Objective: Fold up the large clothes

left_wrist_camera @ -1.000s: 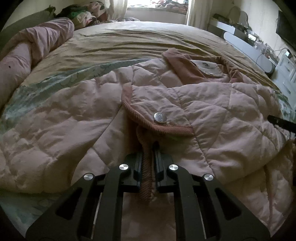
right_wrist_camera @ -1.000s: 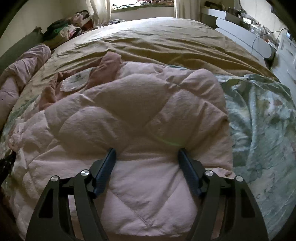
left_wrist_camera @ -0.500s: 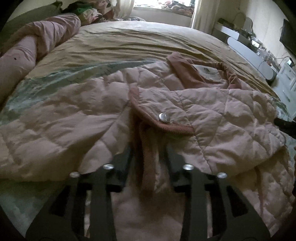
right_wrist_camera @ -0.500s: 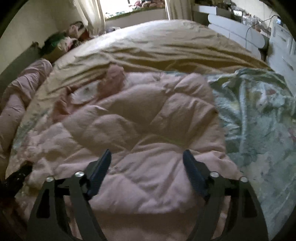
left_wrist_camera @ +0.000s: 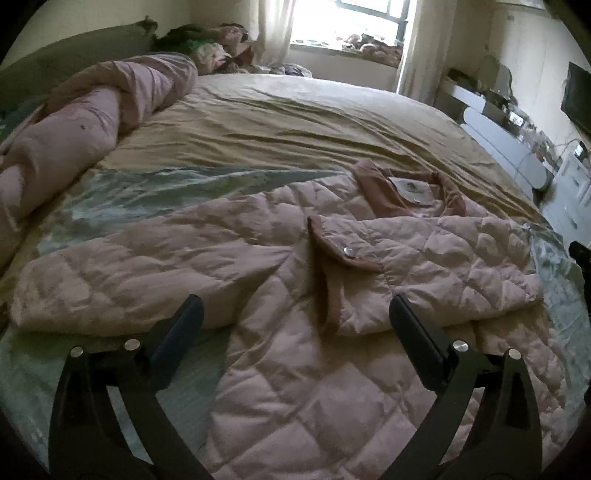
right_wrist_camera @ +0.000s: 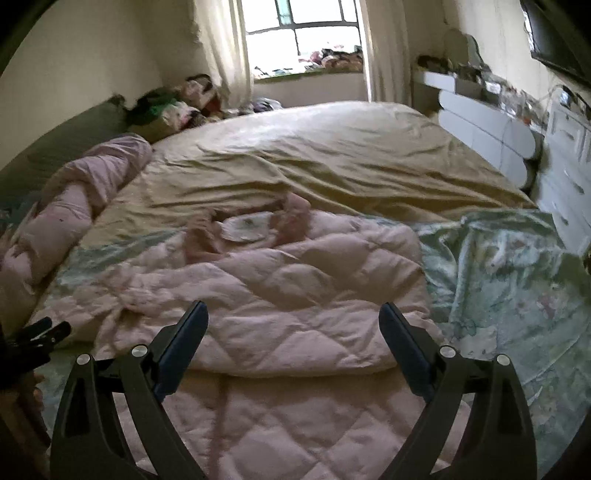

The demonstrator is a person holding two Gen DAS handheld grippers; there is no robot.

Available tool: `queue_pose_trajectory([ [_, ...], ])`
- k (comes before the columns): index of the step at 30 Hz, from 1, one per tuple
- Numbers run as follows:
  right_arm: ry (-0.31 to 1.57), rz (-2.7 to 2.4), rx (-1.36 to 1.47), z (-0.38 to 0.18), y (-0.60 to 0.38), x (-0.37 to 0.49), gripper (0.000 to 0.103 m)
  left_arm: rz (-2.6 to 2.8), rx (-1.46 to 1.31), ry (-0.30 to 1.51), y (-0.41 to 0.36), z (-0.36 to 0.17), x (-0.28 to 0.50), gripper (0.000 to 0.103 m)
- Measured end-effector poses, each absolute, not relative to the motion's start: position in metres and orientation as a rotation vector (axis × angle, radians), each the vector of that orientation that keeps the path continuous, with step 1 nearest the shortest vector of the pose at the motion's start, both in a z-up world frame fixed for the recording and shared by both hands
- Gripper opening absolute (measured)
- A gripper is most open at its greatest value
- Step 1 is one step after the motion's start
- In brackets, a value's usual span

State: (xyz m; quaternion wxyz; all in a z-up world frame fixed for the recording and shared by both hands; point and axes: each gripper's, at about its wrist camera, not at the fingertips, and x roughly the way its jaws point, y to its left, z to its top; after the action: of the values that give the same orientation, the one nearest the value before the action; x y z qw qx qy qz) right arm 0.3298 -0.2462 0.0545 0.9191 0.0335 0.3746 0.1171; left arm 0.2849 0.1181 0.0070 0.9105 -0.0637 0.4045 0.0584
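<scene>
Both tongs, left (left_wrist_camera: pixel 295 317) and right (right_wrist_camera: pixel 293 321), tilt downward above the pink quilted jacket (left_wrist_camera: pixel 332 266) on the bed (right_wrist_camera: pixel 332 155), jaws just spread wide, gripping nothing.

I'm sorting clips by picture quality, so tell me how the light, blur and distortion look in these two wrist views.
Left wrist view: the window is blown out white, the pink quilted jacket is dim but sharp, and the fisheye bends the bed into a dome. Right wrist view: same backlight, softer overall, with the jacket's collar label smeared and the dresser at the right edge blurred.
</scene>
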Motion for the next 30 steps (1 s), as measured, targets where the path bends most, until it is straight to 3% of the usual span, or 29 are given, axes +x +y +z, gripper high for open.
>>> queue_pose_trajectory([
  [10,0.702,0.366,0.028,0.090,-0.179,0.293,0.093,0.197,-0.126,0.774,0.155,0.031,0.238,0.094],
  [30,0.714,0.582,-0.080,0.082,-0.027,0.266,0.093,0.347,-0.196,0.757,0.253,0.031,0.191,0.094],
])
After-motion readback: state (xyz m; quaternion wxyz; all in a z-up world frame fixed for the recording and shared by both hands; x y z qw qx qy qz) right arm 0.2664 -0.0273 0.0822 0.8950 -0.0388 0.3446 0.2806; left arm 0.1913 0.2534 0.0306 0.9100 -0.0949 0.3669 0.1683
